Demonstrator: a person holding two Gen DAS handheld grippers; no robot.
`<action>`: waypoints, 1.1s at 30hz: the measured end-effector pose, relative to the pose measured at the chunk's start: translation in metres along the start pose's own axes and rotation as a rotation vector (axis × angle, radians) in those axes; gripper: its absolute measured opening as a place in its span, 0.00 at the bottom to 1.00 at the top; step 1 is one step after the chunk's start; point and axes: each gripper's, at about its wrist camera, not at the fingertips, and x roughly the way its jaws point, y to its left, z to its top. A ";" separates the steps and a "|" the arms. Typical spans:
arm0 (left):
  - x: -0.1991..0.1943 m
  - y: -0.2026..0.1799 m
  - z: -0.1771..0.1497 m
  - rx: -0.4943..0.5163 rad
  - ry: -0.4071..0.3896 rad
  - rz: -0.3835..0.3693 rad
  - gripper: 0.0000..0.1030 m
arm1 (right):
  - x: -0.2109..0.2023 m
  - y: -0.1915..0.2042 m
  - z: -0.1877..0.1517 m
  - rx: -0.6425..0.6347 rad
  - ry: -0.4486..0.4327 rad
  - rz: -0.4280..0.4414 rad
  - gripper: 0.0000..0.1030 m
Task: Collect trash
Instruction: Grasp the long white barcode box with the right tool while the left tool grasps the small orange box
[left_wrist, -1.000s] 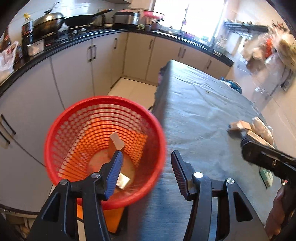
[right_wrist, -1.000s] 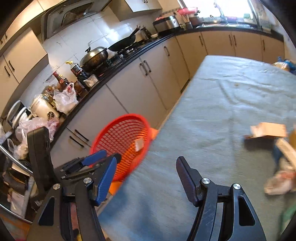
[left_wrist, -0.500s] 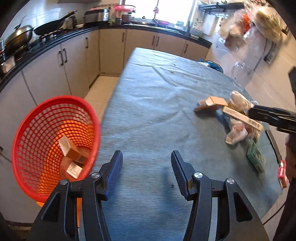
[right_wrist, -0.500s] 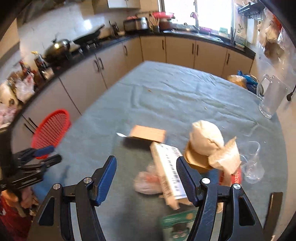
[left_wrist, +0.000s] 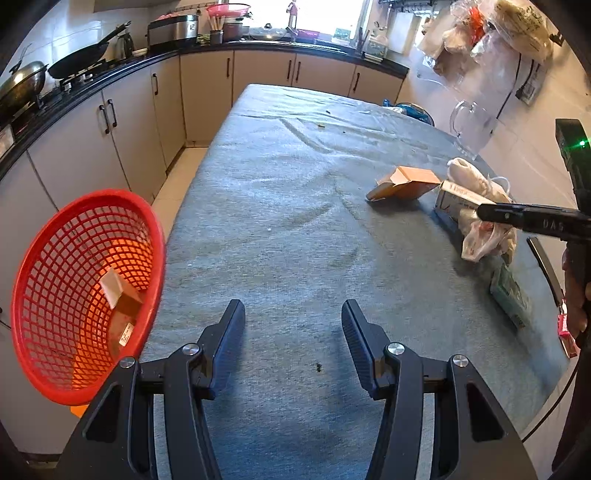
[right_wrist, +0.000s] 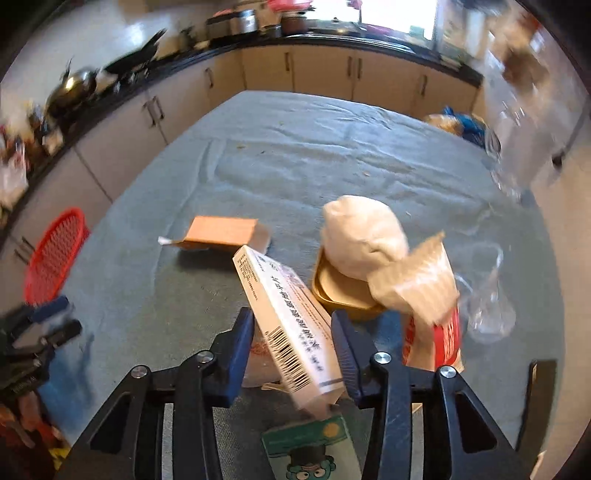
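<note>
Item: white box (right_wrist: 291, 328) straddled by the right tongs (right_wrist: 291, 350); basket (left_wrist: 85, 291) kept at the desk (left_wrist: 280, 206) edge.

The box is tilted, propped on the trash pile, so it is taken by its long sides; the jaws have just been closing round it, and whether the pads yet press cannot be told. A green carton (right_wrist: 314, 450) lies beneath these tongs, an orange box (right_wrist: 221, 232) ahead and left, a white bag (right_wrist: 362, 232) ahead and right. The left tongs (left_wrist: 293, 347) are held half open and empty over bare cloth, the basket just to their left, presumably placed to receive drops.
</note>
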 end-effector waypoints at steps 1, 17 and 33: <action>0.000 -0.003 0.002 0.010 0.001 -0.002 0.52 | -0.003 -0.004 -0.001 0.016 -0.013 0.012 0.32; 0.040 -0.075 0.067 0.230 0.014 -0.113 0.70 | -0.063 -0.049 -0.030 0.214 -0.240 0.271 0.17; 0.105 -0.124 0.112 0.086 0.164 -0.066 0.77 | -0.070 -0.074 -0.054 0.300 -0.284 0.374 0.17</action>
